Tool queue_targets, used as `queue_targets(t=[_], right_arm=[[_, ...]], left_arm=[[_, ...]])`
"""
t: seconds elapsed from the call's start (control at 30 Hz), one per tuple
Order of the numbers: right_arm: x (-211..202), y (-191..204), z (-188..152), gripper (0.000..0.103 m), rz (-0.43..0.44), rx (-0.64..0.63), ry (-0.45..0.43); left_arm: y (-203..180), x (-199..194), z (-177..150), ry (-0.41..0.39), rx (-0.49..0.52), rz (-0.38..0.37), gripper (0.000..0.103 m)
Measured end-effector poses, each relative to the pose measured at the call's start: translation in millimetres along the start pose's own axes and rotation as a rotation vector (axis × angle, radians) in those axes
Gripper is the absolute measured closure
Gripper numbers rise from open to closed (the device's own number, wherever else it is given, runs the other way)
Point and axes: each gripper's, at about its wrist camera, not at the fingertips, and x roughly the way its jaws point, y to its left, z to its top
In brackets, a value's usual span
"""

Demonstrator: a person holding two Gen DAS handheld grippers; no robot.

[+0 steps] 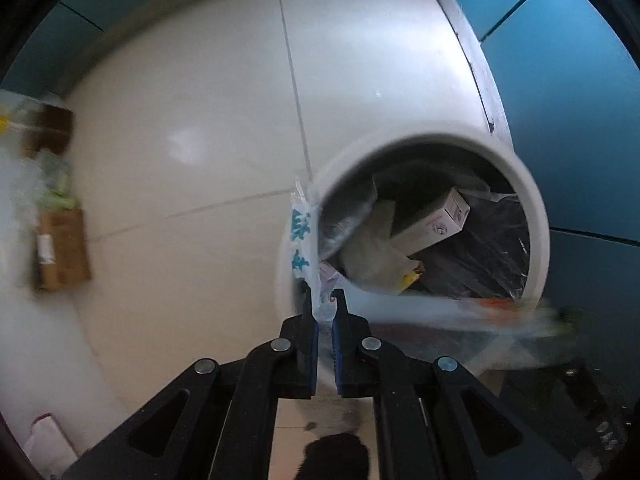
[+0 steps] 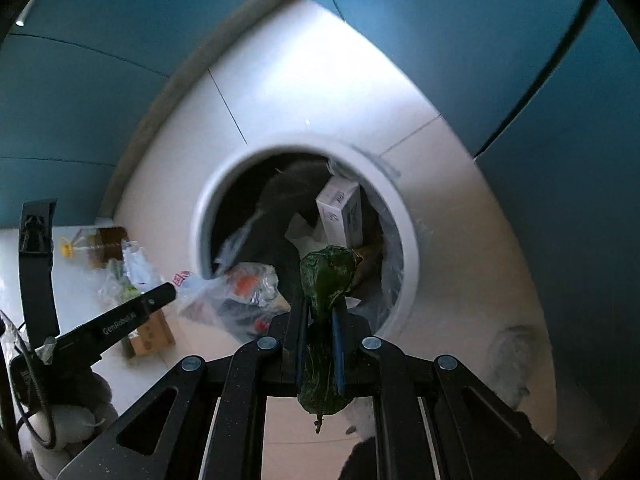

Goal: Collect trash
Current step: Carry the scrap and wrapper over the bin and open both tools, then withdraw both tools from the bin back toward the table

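"GenRobot.AI" legible in white along the left hand-held gripper, nipped nearly closed on a clear plastic bag with blurred blue characters, right at the white bin's rim. Inside the lined bin: a white carton, unreadable print, plus crumpled paper. Right hand-held gripper clamped on a dark green leaf just over the opening; bare floor tile beyond, more litter by the wall.

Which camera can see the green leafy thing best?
The right wrist view. There the green leaf sits dead centre, pinched between the right tongs just above the white bin. The left wrist view shows only a blurred green smear at the bin's near rim.
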Motion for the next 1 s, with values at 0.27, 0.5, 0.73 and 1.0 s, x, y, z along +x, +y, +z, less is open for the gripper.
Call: queue_targets(t=[0.27,0.5,0.73,1.0], right_arm=[[20.0,3.3,3.0,0.047,-0.027,-0.042,0.057],[-8.1,11.3,8.1,0.026,-0.079,-0.093,0.017],[-38.2,16.7,1.6,0.000,-0.225,-0.147,-0.023],[-112.9,37.5,-16.6,0.000,-0.290,-0.179,-0.055]], left_arm=[[-1.3,-7.3,0.8,0.005,-0.001,-0.099,0.021],[6.4,-48.2,-5.5,-0.066,-0.007,-0.068,0.005],[15.6,-83.4,-27.9,-0.169,0.000,0.017,0.005],[11.3,-155.2,-59.8,-0.212,-0.017,0.065,0.005]])
